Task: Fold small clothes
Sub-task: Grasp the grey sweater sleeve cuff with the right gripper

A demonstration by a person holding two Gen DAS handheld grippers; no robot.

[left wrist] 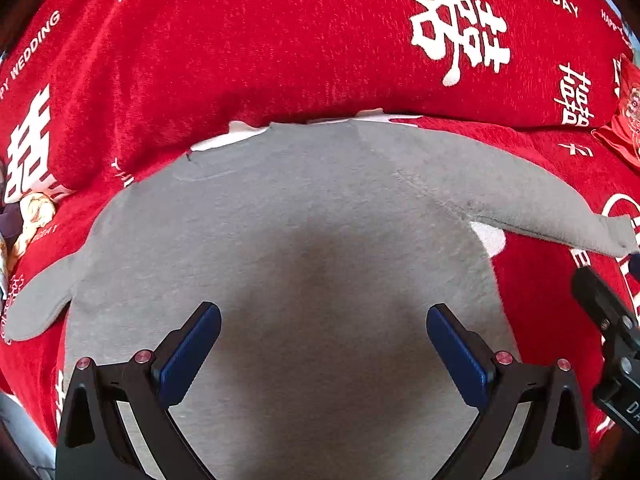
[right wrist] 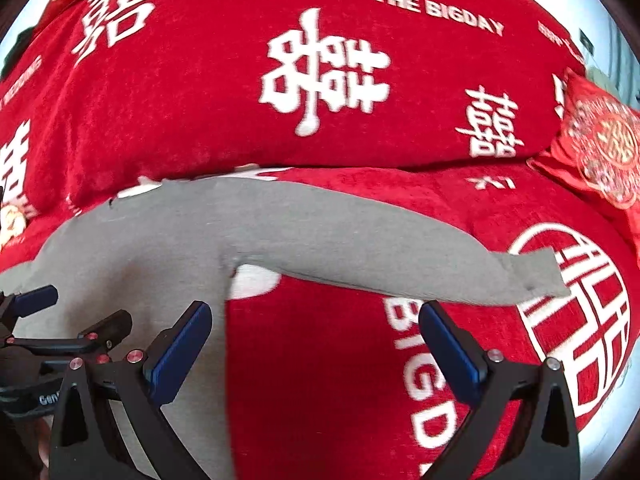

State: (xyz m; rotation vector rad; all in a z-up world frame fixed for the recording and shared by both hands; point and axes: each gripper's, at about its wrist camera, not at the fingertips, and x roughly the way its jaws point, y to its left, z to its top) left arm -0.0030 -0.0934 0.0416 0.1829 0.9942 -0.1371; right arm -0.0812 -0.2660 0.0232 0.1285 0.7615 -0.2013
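Note:
A small grey long-sleeved top [left wrist: 288, 216] lies flat on a red cover, neck toward the backrest, sleeves spread left and right. My left gripper [left wrist: 323, 316] is open and empty, hovering over the middle of the top's body. My right gripper [right wrist: 315, 314] is open and empty, over the red cover just right of the top's body [right wrist: 160, 248], below the right sleeve [right wrist: 400, 256]. The sleeve's cuff [right wrist: 536, 276] points right. The right gripper also shows at the right edge of the left wrist view [left wrist: 612, 320].
The red cover [left wrist: 240, 60] with white characters and lettering drapes a sofa seat and backrest. A red embroidered cushion [right wrist: 600, 148] sits at the far right. A small patterned object [left wrist: 32, 216] lies at the left edge.

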